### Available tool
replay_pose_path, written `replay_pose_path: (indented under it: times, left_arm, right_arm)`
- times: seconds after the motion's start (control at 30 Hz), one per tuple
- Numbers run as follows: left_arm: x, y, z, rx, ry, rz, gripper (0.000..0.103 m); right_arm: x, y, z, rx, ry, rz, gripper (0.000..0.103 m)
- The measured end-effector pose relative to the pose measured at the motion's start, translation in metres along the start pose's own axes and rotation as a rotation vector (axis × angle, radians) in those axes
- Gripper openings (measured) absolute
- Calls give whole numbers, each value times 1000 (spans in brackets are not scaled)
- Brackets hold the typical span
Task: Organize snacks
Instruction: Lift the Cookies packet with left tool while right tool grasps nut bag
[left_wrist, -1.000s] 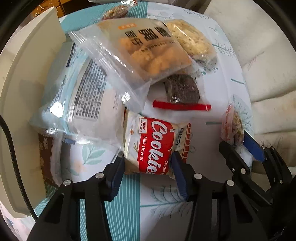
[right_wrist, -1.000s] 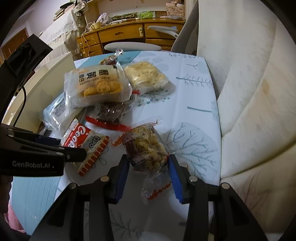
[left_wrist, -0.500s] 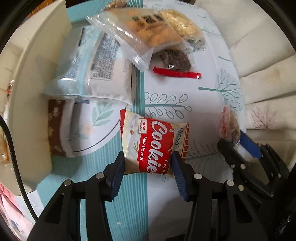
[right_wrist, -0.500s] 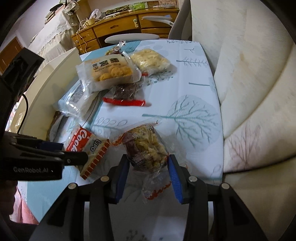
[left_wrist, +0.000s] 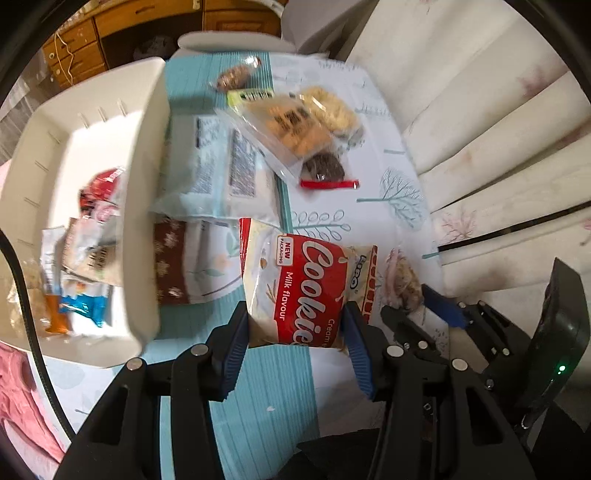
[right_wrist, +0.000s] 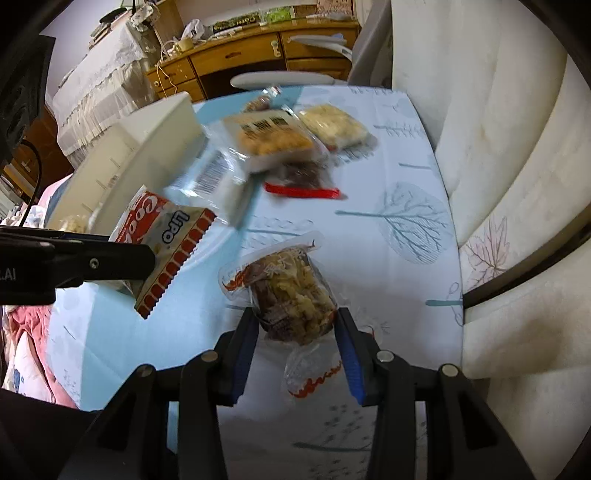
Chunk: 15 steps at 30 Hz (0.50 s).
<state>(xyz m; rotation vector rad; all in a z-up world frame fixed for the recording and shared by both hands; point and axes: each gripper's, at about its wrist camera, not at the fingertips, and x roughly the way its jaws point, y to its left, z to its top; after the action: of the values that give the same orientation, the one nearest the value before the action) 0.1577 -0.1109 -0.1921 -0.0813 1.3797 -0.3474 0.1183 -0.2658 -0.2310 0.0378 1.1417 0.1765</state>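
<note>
So the counter (left_wrist: 388, 155) has that tree-print cloth on it, and the biggest thing sitting there is the white bin (left_wrist: 144, 221) on the left side, already loaded with a jumble of small wrapped snacks: a red one (left_wrist: 101, 188) up top, a pale wrapper in the middle, and a blue-and-orange pack (left_wrist: 83, 306) near the front corner. Just beside the bin's wall there's a big pale blue bag (left_wrist: 218, 177) lying flat, and past it a clear bag of golden biscuits (left_wrist: 291, 129) overlapping a dark cookie pack with a red strip (left_wrist: 325, 173). The left tongs (left_wrist: 295, 328) are clamped on the red-and-white Cookies packet (left_wrist: 303, 284), held up off the cloth just right of the bin. The right tongs (right_wrist: 297, 326) are squeezed onto a clear wrapper of crumbly brown-and-yellow snack (right_wrist: 291, 291), also lifted, right next to the Cookies packet.
</note>
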Motion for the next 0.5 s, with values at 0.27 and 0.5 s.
replay_pose_path:
  times: [0.27,0.5]
  left_arm:
    - [-56,43,-11,17,-118,-72,49]
    - [-95,87,-23,1,-238,-106,49]
  right_arm:
    - [-26,53,5,17,-75,8,43]
    - [-37,100,10,-2,-123,32,43]
